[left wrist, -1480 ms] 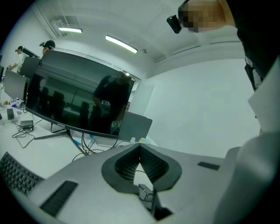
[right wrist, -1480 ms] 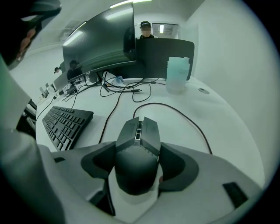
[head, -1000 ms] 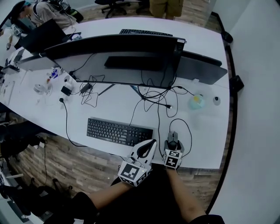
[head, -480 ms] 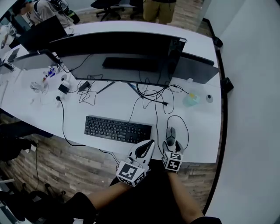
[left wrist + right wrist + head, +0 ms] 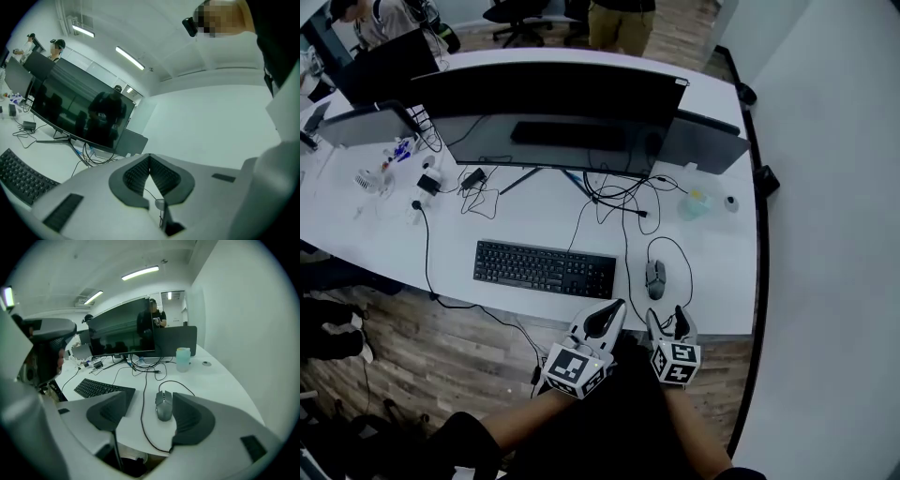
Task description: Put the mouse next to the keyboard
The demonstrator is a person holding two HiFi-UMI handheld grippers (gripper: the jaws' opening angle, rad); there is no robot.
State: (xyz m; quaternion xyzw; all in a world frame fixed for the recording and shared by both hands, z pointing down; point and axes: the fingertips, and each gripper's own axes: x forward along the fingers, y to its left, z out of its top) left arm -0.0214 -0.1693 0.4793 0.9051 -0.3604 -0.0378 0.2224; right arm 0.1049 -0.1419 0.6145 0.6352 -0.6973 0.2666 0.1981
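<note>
Holding both grippers just off the near edge of the white worktop (image 5: 722,272), we have the right gripper (image 5: 666,319) with its jaws spread and empty, the grey mouse (image 5: 655,278) lying free on the worktop just ahead of them. The mouse sits just right of the black keyboard (image 5: 545,269), not touching it. Our left gripper (image 5: 609,314) tilts upward, its jaws pressed together on nothing.
</note>
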